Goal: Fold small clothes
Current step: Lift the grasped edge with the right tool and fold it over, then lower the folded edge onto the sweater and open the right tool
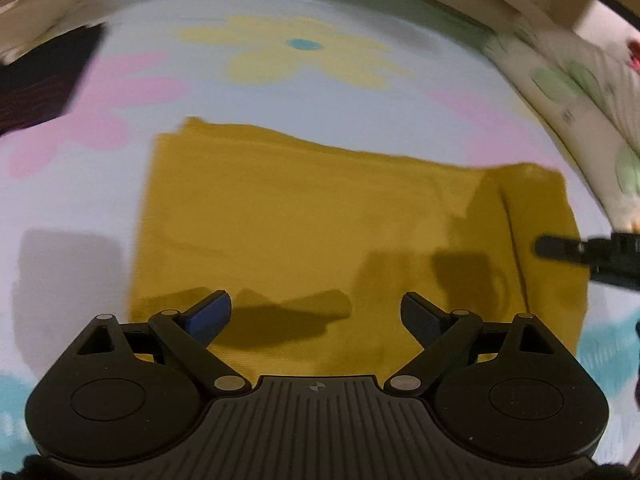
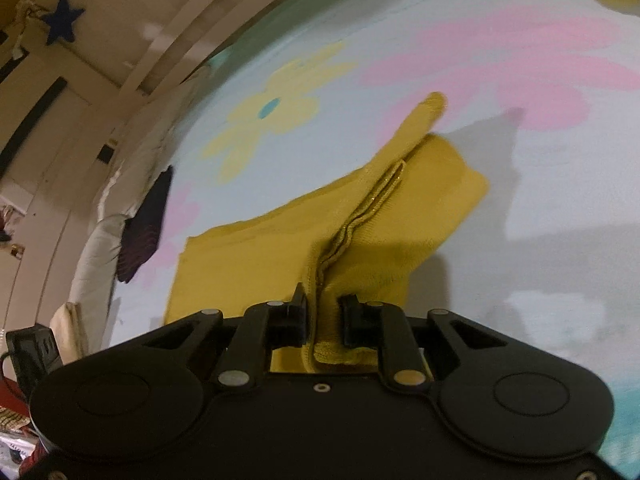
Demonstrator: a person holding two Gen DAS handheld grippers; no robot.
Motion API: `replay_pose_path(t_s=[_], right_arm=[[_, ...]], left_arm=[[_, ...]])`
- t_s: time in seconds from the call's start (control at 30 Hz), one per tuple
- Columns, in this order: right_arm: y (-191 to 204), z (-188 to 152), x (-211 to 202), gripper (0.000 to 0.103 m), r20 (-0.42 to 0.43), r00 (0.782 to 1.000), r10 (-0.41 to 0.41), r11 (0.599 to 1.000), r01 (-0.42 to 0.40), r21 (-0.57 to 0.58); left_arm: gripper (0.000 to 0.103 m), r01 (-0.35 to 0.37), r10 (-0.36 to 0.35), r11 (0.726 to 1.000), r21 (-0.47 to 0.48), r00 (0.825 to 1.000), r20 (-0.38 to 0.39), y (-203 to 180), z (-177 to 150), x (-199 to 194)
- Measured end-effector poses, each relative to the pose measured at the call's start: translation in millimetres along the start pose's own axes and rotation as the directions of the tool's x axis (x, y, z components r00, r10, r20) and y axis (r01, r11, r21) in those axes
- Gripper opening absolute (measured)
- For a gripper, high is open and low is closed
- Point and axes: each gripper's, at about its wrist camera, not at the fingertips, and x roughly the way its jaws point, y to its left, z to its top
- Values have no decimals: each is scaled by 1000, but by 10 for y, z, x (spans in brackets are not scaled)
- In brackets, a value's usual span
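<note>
1. The right claw has its jaws drawn close together and pinches a bunched, seamed edge of the mustard-yellow garment; the fabric passes between the pads, which press on it.
2. The left claw hangs over the near edge of the same garment with its jaws spread wide — nothing is between them.
3. The garment lies on a bed sheet, pale blue with pink and yellow flowers. In the left wrist view it is a rough rectangle with its long axis running left to right across the picture. Its right end is darker and creased.
4. In the right wrist view the gripped seam runs away from the claw as a raised ridge, up and to the right, ending in a narrow tip.
5. The sheet just around the garment is bare.
6. Farther off, a dark folded cloth lies at the sheet's far left edge, well apart from the garment.
7. Beyond — a flower-patterned pillow or quilt at the far right, blurred.
</note>
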Motion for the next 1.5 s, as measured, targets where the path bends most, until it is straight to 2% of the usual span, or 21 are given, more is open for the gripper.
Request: replay_pose_path(t_s=[0.33,0.53,0.8,1.13,1.2,1.27,1.33,1.43,1.5], right_arm=[[509,-107,449,25,-27,995,93,996,-94,-10],[703,-200,665,25,-57,986,158,987,-157,23],[1080,-330,975,25,-63,986,155,988,-155,6],[1388,-443,1169,25,-72,993,92,991,-99,-90],[1435,-463,1213,30,-77,994,76,990,-85,-115],[1478,-490,1246,33,-94,990,104,986,-115,-120],[1509,-518,1215,42,-105,981,161,976,-174,-132],[1570,-512,1096,43,-98,972,215,961,-229,-155],[1575,-468,980,43,-78,971,228,956,-238,-169]], left_arm=[[92,-20,32,987,-160,997,73,588,72,-247],[92,-34,56,977,-212,993,101,888,55,-407],[92,-31,74,948,-318,989,127,1262,44,-535],[92,-32,74,946,-323,990,119,1296,39,-528],[92,-31,73,947,-320,990,120,1286,41,-528],[92,-32,75,946,-322,990,120,1283,40,-520],[92,-34,78,944,-329,989,123,1281,39,-517],[92,-34,80,943,-331,989,127,1256,46,-521],[92,-29,74,946,-324,989,130,1217,54,-521]])
